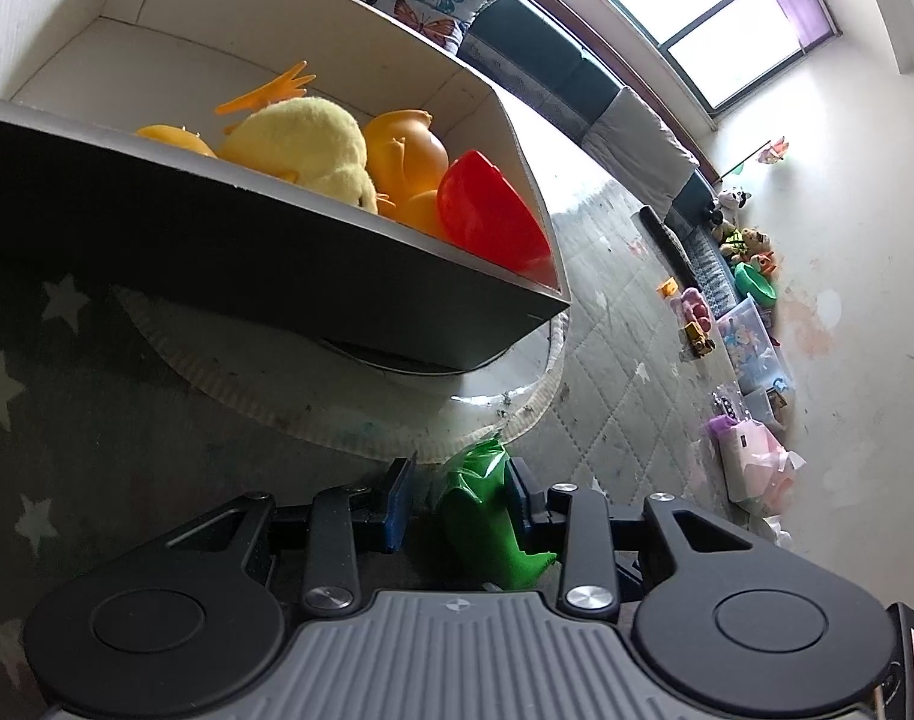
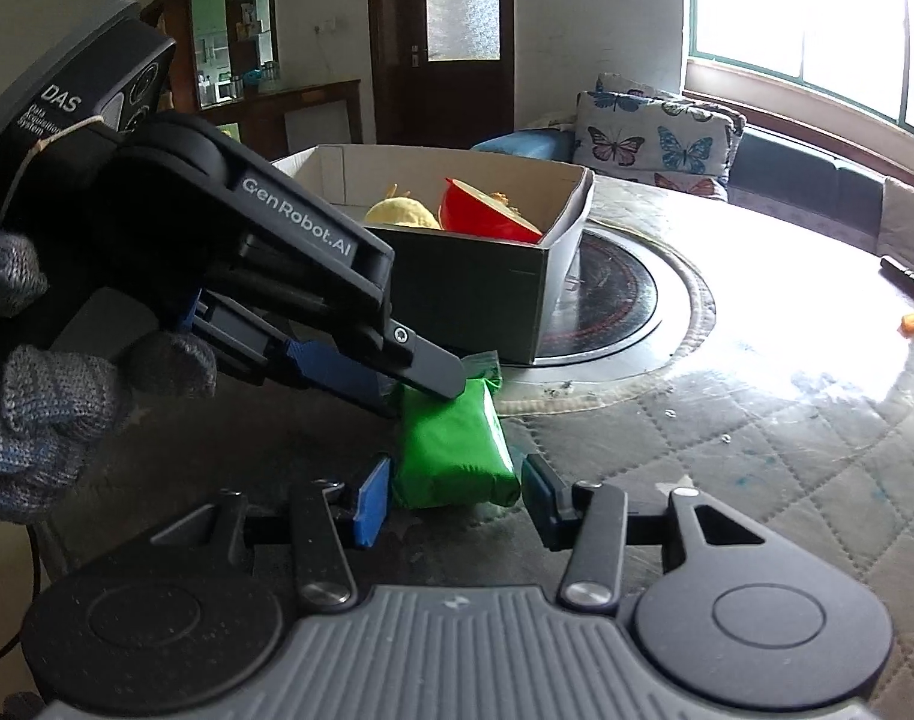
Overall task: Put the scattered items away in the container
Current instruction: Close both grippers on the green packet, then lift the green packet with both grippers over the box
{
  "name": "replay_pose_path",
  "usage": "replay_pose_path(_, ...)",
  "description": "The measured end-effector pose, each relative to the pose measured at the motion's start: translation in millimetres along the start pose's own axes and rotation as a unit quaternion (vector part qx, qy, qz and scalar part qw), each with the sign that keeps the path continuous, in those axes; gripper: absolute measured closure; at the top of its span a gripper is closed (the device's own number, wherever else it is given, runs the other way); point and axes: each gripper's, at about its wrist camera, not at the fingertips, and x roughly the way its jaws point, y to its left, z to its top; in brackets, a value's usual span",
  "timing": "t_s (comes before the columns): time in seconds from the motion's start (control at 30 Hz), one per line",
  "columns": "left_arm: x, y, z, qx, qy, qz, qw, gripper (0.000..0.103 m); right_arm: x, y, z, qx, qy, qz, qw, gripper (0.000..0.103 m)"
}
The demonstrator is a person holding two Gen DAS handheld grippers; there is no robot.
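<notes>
A green soft packet (image 2: pixel 457 450) lies on the table in front of a cardboard box (image 2: pixel 469 288). My left gripper (image 2: pixel 420 387) is closed around the packet's far end; in the left wrist view the packet (image 1: pixel 487 510) sits between its blue pads (image 1: pixel 399 495). My right gripper (image 2: pixel 453 498) is open, its blue pads (image 2: pixel 369 501) on either side of the packet's near end. The box (image 1: pixel 276 240) holds a yellow plush (image 1: pixel 300 144), orange toys (image 1: pixel 405 147) and a red bowl (image 1: pixel 487 210).
The box stands on a round black hotplate (image 2: pixel 613 300) set in the quilted table cover (image 2: pixel 757 450). A butterfly cushion (image 2: pixel 655 132) lies on the bench behind. Toys and bags (image 1: pixel 745 360) lie along the wall. A small orange piece (image 2: pixel 913 324) sits at the table's right.
</notes>
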Motion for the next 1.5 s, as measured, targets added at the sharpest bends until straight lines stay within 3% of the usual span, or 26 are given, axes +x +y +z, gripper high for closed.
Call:
replay_pose_path(0.37, -12, -2, -12, 0.016, -0.014, -0.014, 0.9997, 0.073, -1, 10, 0, -0.02, -0.002, -0.007, 1.0, 0.059)
replay_pose_path(0.6, -46, 0, -4, 0.012, -0.051, -0.024, 0.9983, 0.074, -8, 25, 27, -0.052, -0.028, 0.006, 0.998, 0.059)
replay_pose_path(1.0, -96, 21, 58, -0.013, -0.135, -0.006, 0.9908, 0.074, 25, 54, 109, -0.096, -0.064, 0.042, 0.992, 0.059)
replay_pose_path(1.27, -89, 53, 97, -0.064, -0.132, 0.013, 0.9891, 0.074, 73, 59, 149, -0.103, -0.032, 0.067, 0.992, 0.059)
replay_pose_path(1.5, -74, 74, 107, -0.086, -0.115, 0.022, 0.9894, 0.076, 102, 59, 152, -0.102, -0.003, 0.067, 0.993, 0.058)
